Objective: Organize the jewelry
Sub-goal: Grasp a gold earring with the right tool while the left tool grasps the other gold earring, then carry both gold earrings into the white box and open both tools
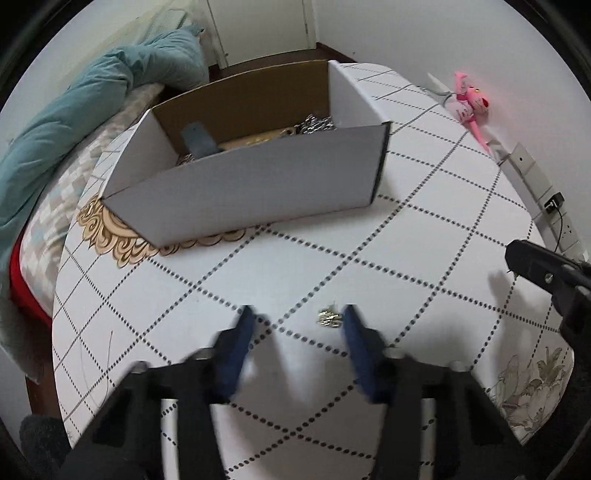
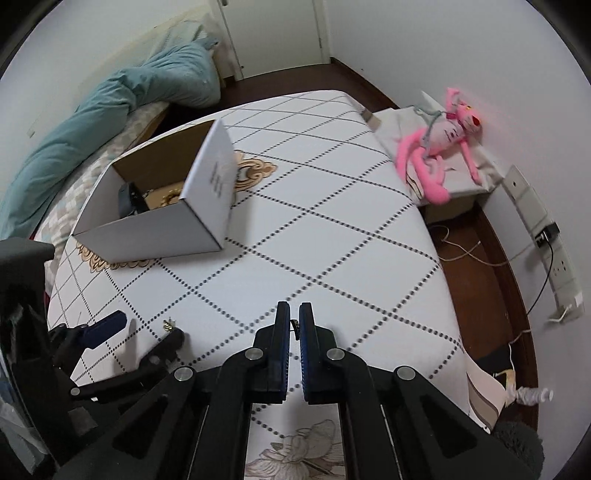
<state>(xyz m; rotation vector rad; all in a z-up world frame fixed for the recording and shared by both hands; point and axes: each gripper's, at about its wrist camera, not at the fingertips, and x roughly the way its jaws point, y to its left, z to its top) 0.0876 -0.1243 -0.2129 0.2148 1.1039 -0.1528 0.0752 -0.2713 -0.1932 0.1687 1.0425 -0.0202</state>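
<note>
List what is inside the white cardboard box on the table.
Inside the white cardboard box: a blue-grey object, a heap of silvery chain and a tan, gold-trimmed piece on the floor. The near wall hides the rest of the bottom.

My table point(image 2: 332, 206) wears a white cloth crossed with dotted diamond lines, and dark brown floor point(image 2: 491, 266) runs along its right side. Plain white walls point(image 2: 461, 48) close the corner, with a white door point(image 2: 273, 33) behind. A bed point(image 1: 48, 206) piled with a teal duvet point(image 2: 110, 107) sits to the left.
</note>
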